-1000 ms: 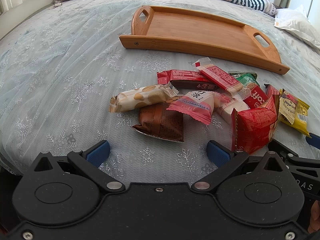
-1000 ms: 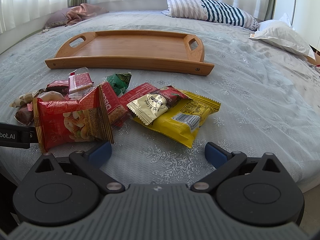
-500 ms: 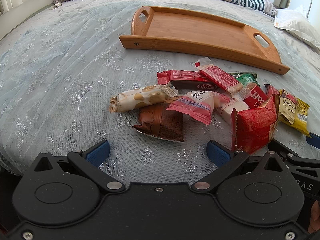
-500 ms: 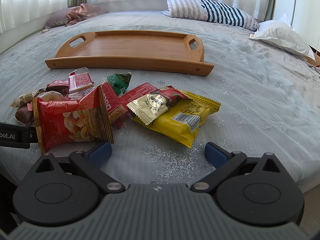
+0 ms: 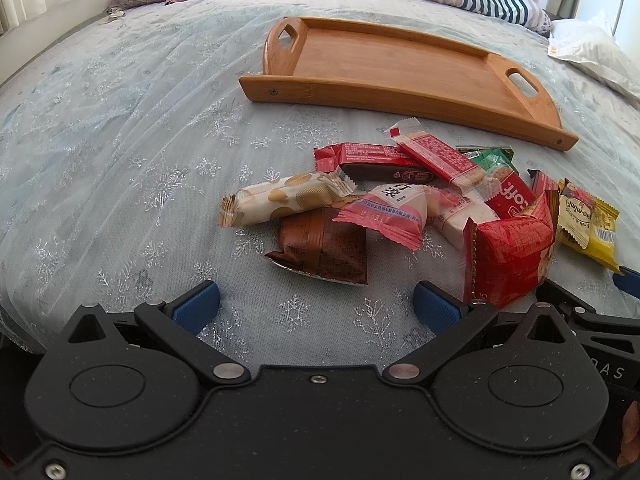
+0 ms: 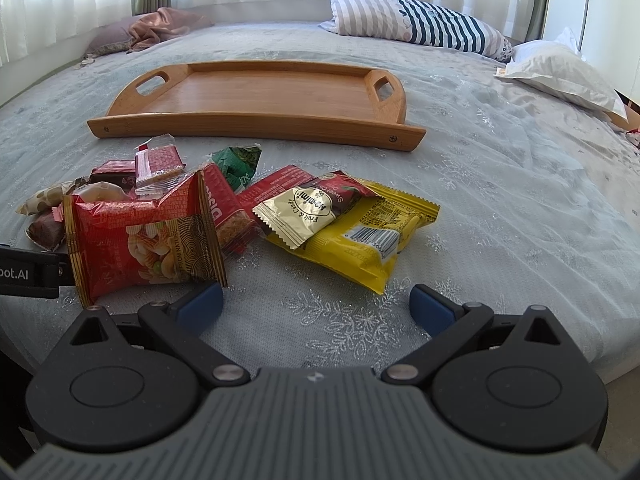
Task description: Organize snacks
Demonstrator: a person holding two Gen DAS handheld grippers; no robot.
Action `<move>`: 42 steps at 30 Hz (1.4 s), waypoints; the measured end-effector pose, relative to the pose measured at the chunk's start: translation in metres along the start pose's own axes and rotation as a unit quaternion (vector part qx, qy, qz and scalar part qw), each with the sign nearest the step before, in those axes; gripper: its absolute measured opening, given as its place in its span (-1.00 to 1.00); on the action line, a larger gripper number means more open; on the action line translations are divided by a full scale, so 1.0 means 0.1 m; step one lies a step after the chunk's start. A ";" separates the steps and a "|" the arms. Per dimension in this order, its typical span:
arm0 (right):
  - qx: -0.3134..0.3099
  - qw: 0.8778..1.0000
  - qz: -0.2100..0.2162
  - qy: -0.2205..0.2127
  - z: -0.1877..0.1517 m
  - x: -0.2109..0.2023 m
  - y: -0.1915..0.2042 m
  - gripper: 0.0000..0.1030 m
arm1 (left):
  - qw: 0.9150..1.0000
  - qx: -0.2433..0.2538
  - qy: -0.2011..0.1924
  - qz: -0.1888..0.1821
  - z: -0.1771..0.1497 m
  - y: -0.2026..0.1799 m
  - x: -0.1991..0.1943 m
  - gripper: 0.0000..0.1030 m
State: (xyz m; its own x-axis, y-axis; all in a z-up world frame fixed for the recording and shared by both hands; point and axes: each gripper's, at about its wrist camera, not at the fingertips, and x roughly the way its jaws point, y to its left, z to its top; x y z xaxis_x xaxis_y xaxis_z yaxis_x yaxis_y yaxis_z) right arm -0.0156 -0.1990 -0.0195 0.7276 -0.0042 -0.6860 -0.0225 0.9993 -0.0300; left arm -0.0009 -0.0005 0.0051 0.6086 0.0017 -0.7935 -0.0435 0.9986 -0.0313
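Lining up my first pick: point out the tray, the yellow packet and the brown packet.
tray [image 6: 260, 98]: right wrist view, bare wooden floor.
yellow packet [image 6: 404, 210]: right wrist view, plain yellow area near its far end.
brown packet [image 5: 324, 246]: left wrist view, middle of its top face.

The bed carries a wooden tray, snack packets and pillows.

A long wooden two-handled tray lies mid-bed on the pale snowflake-patterned bedspread. Before it, toward the near edge, sits a heap of wrapped snacks: a brown packet at the left end, a red nut bag in the middle, a yellow packet at the right. A striped pillow lies at the far edge.
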 end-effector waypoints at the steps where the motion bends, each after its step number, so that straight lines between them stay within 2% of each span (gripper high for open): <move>1: 0.001 1.000 -0.001 0.000 0.01 0.00 0.00 1.00 | 1.000 0.002 -0.001 0.001 0.00 0.00 0.00 1.00; 8: 0.007 1.000 0.003 0.005 0.01 0.02 -0.01 1.00 | 0.999 0.011 -0.032 0.004 -0.11 -0.02 -0.02 1.00; 14: 0.010 1.000 0.006 -0.004 -0.02 0.04 -0.03 1.00 | 0.999 0.010 -0.035 0.000 -0.12 -0.01 -0.03 1.00; 20: -0.025 0.999 0.021 -0.012 -0.02 0.02 -0.02 1.00 | 0.998 0.032 -0.046 -0.001 -0.13 -0.03 -0.10 1.00; 25: -0.026 0.999 0.033 -0.011 0.02 -0.03 -0.04 1.00 | 0.994 0.067 -0.089 0.010 -0.13 -0.05 -0.24 1.00; 30: -0.032 0.998 0.046 -0.027 -0.02 -0.15 0.01 1.00 | 0.988 0.076 -0.137 0.008 -0.10 -0.03 -0.41 1.00; 33: -0.048 0.997 0.048 -0.036 -0.02 -0.21 0.08 1.00 | 0.988 0.069 -0.134 -0.011 -0.08 0.01 -0.43 1.00; 36: -0.054 0.996 0.056 -0.047 -0.02 -0.28 0.14 1.00 | 0.992 0.042 -0.115 -0.031 -0.06 0.08 -0.39 0.99; 38: -0.049 0.995 0.065 -0.053 -0.03 -0.31 0.17 1.00 | 0.992 0.029 -0.113 -0.051 -0.07 0.14 -0.38 0.83; 40: -0.039 0.995 0.065 -0.063 -0.05 -0.33 0.19 1.00 | 0.993 0.024 -0.102 -0.047 -0.07 0.17 -0.35 0.60; 42: -0.033 0.995 0.067 -0.072 -0.06 -0.34 0.23 1.00 | 0.994 0.021 -0.101 -0.045 -0.07 0.19 -0.34 0.54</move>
State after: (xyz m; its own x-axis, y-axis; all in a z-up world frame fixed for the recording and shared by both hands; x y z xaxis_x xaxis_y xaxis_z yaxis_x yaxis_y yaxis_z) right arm -0.0451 -0.1765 -0.0010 0.8058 0.1399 -0.5755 -0.1678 0.9858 0.0047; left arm -0.0286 0.0177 0.0274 0.7555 -0.0805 -0.6502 0.0490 0.9966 -0.0665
